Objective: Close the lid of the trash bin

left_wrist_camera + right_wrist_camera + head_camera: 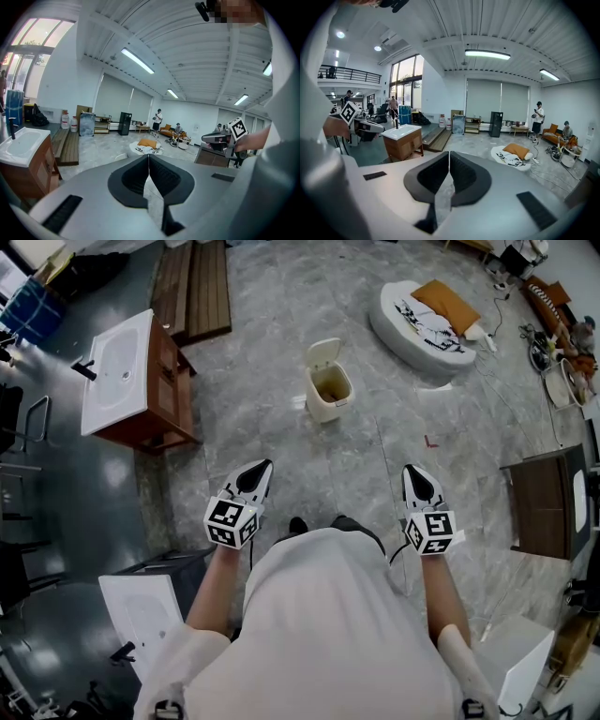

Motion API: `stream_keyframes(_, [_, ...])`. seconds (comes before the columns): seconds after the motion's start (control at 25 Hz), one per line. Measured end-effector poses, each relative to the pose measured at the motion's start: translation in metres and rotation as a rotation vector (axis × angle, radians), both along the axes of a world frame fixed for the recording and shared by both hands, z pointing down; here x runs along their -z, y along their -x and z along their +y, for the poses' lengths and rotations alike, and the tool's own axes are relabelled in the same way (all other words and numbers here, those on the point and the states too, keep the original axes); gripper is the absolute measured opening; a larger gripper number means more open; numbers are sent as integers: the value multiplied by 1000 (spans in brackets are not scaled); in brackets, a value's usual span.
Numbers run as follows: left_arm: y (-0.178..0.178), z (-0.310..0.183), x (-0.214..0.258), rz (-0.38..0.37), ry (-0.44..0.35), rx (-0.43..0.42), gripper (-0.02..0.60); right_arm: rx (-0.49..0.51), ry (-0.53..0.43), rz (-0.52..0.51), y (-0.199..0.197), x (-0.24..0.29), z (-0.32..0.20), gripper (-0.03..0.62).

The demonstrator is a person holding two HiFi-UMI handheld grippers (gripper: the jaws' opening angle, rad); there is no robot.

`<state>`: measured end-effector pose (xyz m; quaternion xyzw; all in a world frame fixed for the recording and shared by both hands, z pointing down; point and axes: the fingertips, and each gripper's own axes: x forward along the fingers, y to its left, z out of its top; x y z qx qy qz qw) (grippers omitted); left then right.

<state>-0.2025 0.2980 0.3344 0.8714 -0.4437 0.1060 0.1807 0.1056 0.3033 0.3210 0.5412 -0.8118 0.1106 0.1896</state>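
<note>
Nothing done on this one yet, far as I can see. The trash bin (331, 397) sits out on the stone floor (272, 418) ahead of me, well apart from both tools. Its lid (324, 353) is standing up on the far side, so the bin's wide open. My left gripper (262, 470) and right gripper (412, 472) are both held in close to my body, fingers clenched together with nothing between them. I reckon the whole job is left: walk up, get a gripper behind that lid and tip it down till it seats. The sink cabinet (131, 381) off to the left isn't in the way.
</note>
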Motion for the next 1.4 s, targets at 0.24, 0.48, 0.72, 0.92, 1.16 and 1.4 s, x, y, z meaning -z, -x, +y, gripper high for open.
stream_keyframes(0.24, [19, -5, -8, -4, 11, 10, 18, 9, 12, 5, 15, -6, -3, 31])
stream_keyframes(0.48, [26, -15, -8, 2, 19, 24, 18, 23, 28, 12, 25, -7, -16, 31])
stream_keyframes(0.72, [22, -26, -14, -3, 35, 27, 18, 45, 60, 30, 26, -19, -32, 32])
stream_keyframes(0.92, [18, -42, -17, -12, 41, 37, 18, 60, 82, 18, 26, -30, -56, 32])
stream_keyframes(1.16, [12, -68, -20, -24, 58, 59, 18, 98, 99, 8, 25, -36, -88, 31])
stream_keyframes(1.4, [-7, -97, -25, -29, 76, 66, 18, 109, 120, 0, 9, -44, -121, 31])
